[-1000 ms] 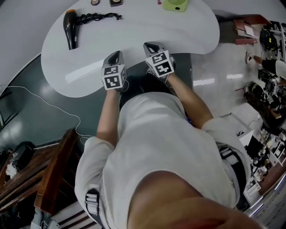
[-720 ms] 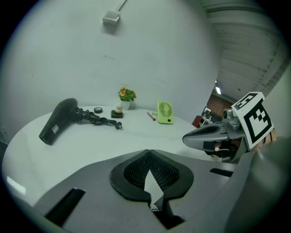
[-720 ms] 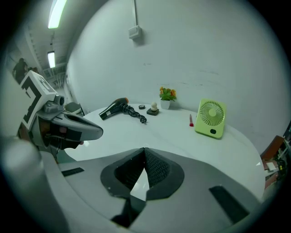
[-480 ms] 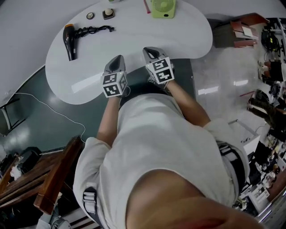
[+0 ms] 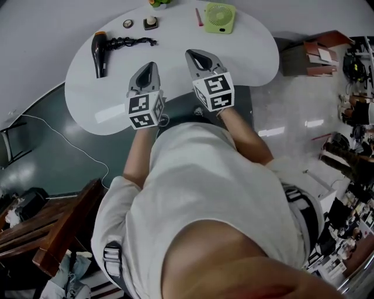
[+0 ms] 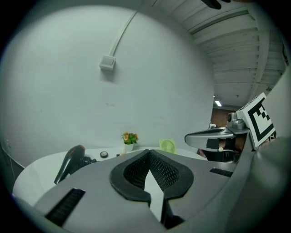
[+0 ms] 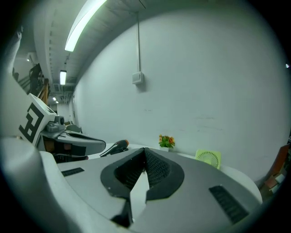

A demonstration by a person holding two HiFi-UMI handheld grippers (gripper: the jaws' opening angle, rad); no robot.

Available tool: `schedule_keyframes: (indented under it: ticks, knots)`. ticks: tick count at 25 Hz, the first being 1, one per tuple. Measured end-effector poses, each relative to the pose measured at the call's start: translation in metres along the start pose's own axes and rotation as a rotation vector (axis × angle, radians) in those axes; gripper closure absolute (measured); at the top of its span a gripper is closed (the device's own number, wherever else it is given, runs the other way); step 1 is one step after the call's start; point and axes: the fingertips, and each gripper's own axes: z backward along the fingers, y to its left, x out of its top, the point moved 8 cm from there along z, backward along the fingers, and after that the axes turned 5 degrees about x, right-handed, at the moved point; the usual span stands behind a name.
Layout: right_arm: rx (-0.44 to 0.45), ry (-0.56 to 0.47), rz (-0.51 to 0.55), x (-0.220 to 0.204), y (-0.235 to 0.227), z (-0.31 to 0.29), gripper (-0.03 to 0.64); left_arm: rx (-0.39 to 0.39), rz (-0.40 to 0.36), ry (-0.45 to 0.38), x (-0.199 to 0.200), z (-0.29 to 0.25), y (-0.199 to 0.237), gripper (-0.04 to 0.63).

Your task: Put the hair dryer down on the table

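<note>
The black hair dryer (image 5: 99, 52) lies on the white table (image 5: 175, 76) at its far left, its coiled cord (image 5: 131, 42) trailing right. It also shows in the left gripper view as the hair dryer (image 6: 70, 163) and in the right gripper view as the hair dryer (image 7: 114, 147). My left gripper (image 5: 149, 68) hovers over the table's near middle, shut and empty, well to the right of the dryer. My right gripper (image 5: 197, 57) hangs beside it, also shut with nothing held.
A green desk fan (image 5: 218, 17) stands at the table's far edge, with a small flower pot (image 5: 158, 3), a pink stick (image 5: 199, 16) and two small round items (image 5: 151, 22) near it. Clutter and shelves (image 5: 350, 87) fill the floor at right; wooden furniture (image 5: 52, 233) sits lower left.
The head view has shifted, so the table sits lower in frame. Both grippers have moved slightly forward over the table, still shut. The hair dryer has stayed where it lay.
</note>
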Motion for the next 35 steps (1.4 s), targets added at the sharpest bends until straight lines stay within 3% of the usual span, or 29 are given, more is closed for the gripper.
schedule_keyframes:
  ticks: [9, 16, 35]
  knots:
    - [-0.03, -0.105, 0.034, 0.053, -0.004, 0.008, 0.618, 0.032, 0.008, -0.143, 0.056, 0.025, 0.011, 0.577]
    - [-0.044, -0.131, 0.079, 0.083, -0.002, 0.024, 0.618, 0.028, -0.015, -0.18, 0.085, 0.041, 0.007, 0.577]
    - [-0.07, -0.195, 0.101, 0.093, 0.008, 0.041, 0.618, 0.09, -0.023, -0.248, 0.095, 0.065, 0.016, 0.577]
